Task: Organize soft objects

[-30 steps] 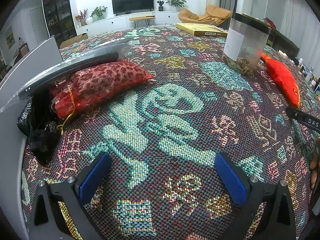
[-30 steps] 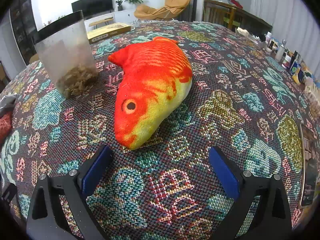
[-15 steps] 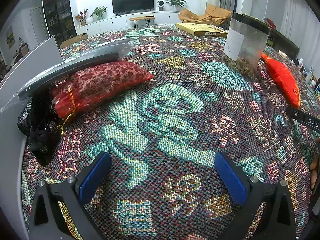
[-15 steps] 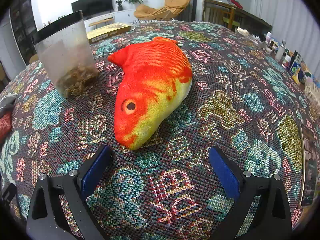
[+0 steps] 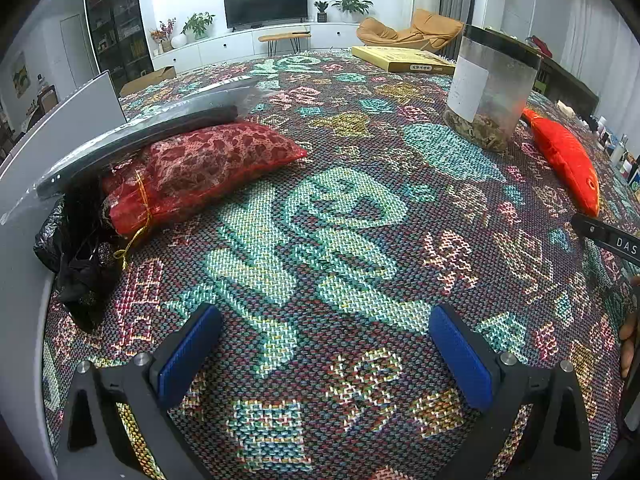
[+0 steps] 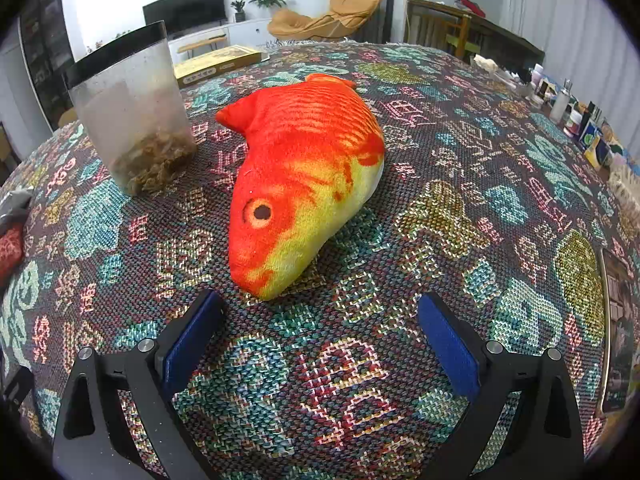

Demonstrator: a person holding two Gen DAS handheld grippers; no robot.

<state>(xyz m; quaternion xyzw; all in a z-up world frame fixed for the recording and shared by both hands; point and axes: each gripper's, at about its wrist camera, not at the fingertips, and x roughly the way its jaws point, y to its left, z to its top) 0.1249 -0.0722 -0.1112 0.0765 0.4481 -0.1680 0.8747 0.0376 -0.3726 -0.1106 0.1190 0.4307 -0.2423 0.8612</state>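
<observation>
We note the right gripper point(image 6: 318, 342) with fingers spread wide and nothing between them, low over the patterned cloth point(image 6: 460, 184) on the worktop. The plush fish point(image 6: 304, 176) lies just ahead of these fingers, nose toward us and slightly left of the gap's centre, tail away. Its snout sits just beyond the left blue pad point(image 6: 192, 344); not touching, as far as we can tell. A clear jar point(image 6: 132, 116) with a black rim and brown bits at its bottom stands upright ahead-left of the fingers, beside the fish's tail. A flat yellow box point(image 6: 220, 64) lies farther off behind the jar.

Left gripper point(image 5: 326, 356): fingers likewise released, holding nothing, over bare cloth. Ahead-left of them we see a red mesh pouch point(image 5: 200, 164) lying on its side, tied with gold cord at the near end. A dark strip in a clear sleeve point(image 5: 140, 136) rests across its far edge. A crumpled black bag point(image 5: 76, 264) sits touching the pouch's tied end, nearer to the left finger. From this view the fish lies well off to the far right, beyond the jar. A white board point(image 5: 60, 120) stands along the left edge.
</observation>
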